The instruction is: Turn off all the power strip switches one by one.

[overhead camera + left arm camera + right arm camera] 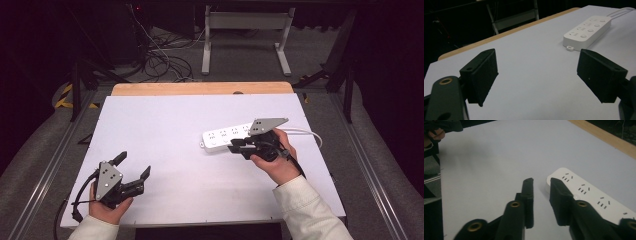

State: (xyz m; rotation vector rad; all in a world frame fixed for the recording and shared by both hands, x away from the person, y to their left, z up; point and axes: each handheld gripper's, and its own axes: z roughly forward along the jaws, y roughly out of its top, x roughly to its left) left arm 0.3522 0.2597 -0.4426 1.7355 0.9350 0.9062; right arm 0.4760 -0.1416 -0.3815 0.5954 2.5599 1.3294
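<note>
Near the table's (165, 115) front edge, left gripper (134, 173) wide open, idle; right gripper (541, 195) nearly closed, empty, nosing the strip (227, 136) for a push.

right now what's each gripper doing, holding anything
left gripper: jaws wide open, holding nothing.
right gripper: jaws nearly closed, nothing between them, beside the power strip.

Overhead view and both low, close tongs views share the power strip (227, 136).
</note>
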